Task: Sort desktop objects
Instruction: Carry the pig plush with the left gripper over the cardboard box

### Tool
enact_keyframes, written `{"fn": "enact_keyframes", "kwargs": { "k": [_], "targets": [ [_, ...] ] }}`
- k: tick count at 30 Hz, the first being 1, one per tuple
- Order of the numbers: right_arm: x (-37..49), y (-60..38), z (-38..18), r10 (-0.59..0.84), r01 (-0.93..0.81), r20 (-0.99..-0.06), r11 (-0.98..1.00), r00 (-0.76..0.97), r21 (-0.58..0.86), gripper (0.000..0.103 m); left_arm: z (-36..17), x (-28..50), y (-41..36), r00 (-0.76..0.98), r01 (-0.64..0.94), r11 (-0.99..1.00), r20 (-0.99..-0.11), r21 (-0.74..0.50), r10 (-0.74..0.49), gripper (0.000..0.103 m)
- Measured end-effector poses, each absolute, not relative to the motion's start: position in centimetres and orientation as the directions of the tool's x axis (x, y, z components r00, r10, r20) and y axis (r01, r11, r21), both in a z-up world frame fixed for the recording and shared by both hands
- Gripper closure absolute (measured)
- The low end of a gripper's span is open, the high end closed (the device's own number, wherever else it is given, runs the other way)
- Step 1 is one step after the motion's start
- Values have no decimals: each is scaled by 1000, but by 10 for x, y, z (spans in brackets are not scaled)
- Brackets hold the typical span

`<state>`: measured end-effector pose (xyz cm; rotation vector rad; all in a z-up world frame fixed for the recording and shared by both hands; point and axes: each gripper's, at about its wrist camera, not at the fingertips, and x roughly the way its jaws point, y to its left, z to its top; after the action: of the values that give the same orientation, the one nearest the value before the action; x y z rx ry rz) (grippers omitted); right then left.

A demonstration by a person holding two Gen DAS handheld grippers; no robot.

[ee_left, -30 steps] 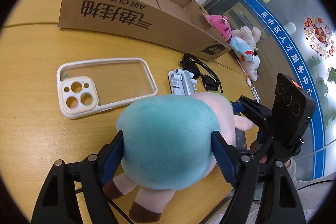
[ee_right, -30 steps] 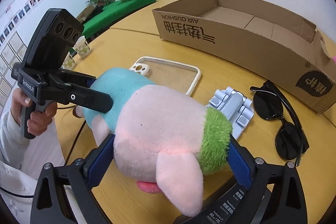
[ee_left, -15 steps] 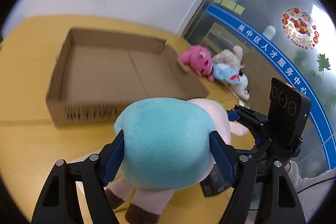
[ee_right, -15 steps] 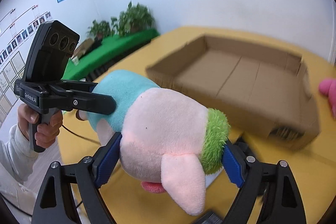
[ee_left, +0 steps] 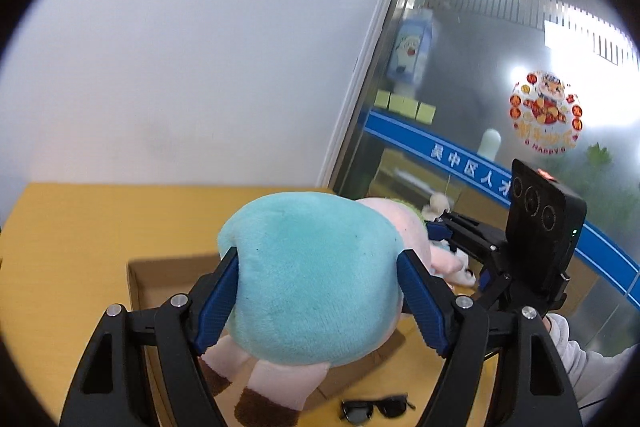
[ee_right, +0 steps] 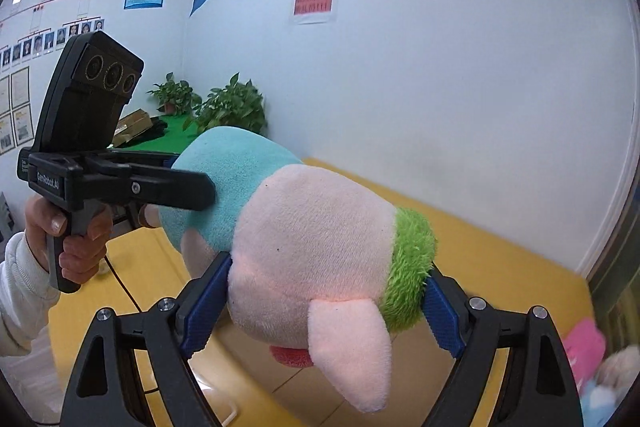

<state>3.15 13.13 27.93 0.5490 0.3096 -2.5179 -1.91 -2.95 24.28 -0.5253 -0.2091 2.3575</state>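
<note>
A plush pig (ee_left: 312, 279) with a teal body, pink head and green collar hangs in the air between both grippers. My left gripper (ee_left: 320, 291) is shut on its teal body. My right gripper (ee_right: 324, 299) is shut on its pink head (ee_right: 316, 255) by the green collar. The left gripper also shows in the right wrist view (ee_right: 176, 191), clamped on the teal end. The cardboard box (ee_left: 160, 279) lies on the yellow table below the pig, mostly hidden by it.
Black sunglasses (ee_left: 376, 409) lie on the yellow table (ee_left: 80, 227) in front of the box. Other plush toys (ee_right: 588, 359) sit at the table's far right. A white wall and a glass partition stand behind.
Both grippers have lifted the pig together well above the table. The views tilted upward, so the phone case and grey stand dropped out of sight and the box sank low in view.
</note>
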Motion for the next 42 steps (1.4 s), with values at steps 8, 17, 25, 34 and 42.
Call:
{"fn": "enact_keyframes", "kwargs": {
  "k": [8, 17, 25, 34, 42],
  "targets": [
    [-74, 117, 290, -456, 547, -456, -833, -764, -84, 17, 227, -123, -66, -692, -563, -755, -307, -337, 653, 26],
    [-183, 87, 205, -465, 566, -595, -824, -656, 21, 17, 147, -207, -85, -648, -411, -789, -462, -457, 605, 26],
    [-250, 84, 118, -466, 524, -663, -842, -586, 128, 17, 86, -250, -80, -613, -317, -829, -567, -462, 550, 26],
    [-273, 73, 58, -456, 489, -682, -857, -571, 163, 17, 48, -271, -83, -579, -202, -886, -679, -418, 452, 25],
    [-281, 71, 30, -437, 460, -704, -870, -560, 174, 23, 46, -275, -85, -561, -135, -924, -741, -358, 370, 21]
  ]
}}
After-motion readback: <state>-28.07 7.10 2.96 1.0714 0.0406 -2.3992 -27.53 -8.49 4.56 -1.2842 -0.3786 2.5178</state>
